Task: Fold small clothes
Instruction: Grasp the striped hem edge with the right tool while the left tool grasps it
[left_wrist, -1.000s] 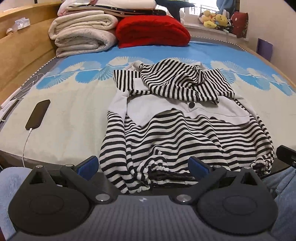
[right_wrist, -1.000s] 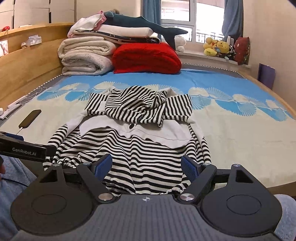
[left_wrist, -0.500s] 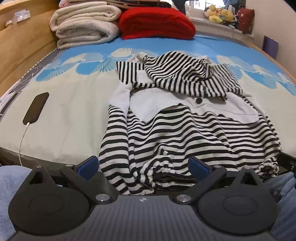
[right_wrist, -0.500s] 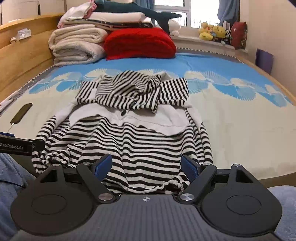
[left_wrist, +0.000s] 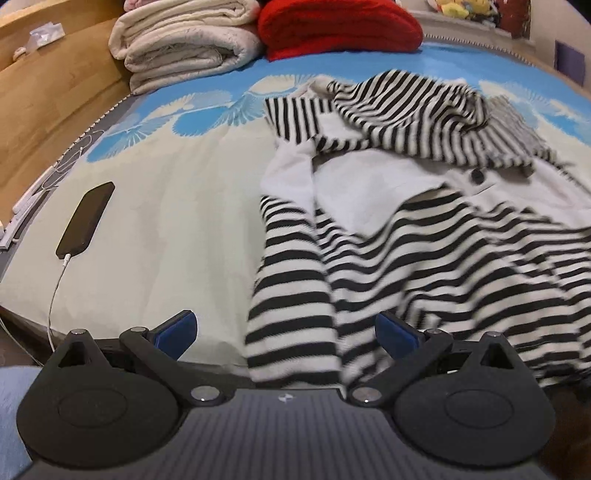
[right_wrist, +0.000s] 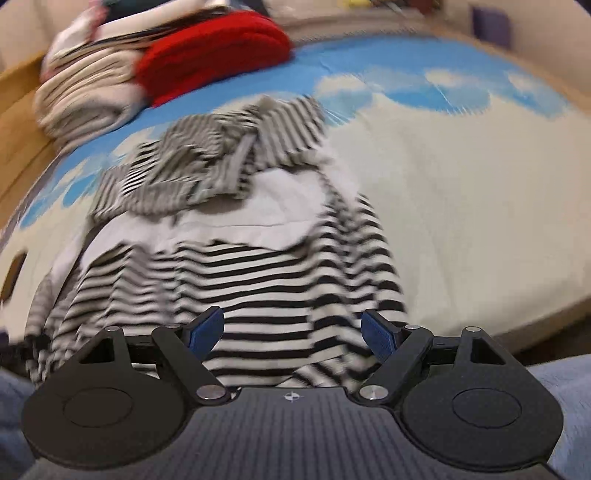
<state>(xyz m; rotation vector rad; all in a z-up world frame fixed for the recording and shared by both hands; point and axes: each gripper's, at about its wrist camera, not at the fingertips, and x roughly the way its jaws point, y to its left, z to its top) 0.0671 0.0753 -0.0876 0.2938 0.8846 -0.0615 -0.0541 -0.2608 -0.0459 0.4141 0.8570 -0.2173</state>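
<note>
A small black-and-white striped garment (left_wrist: 424, 236) with a white yoke and a striped hood lies spread on the bed, its hem at the near edge. My left gripper (left_wrist: 286, 334) hangs open over the garment's near left sleeve, blue pads wide apart, nothing pinched. In the right wrist view the same garment (right_wrist: 240, 258) is blurred. My right gripper (right_wrist: 293, 332) is open above the hem's right part, with striped cloth showing between the pads but not pressed.
A black phone (left_wrist: 86, 219) on a white cable lies on the sheet at the left. Folded cream blankets (left_wrist: 184, 40) and a red cushion (left_wrist: 340, 26) sit at the bed's far end. A wooden bed frame (left_wrist: 44, 96) runs along the left.
Both grippers have moved forward and down toward the garment's near hem. The right view has tilted and blurred. Both stay open.
</note>
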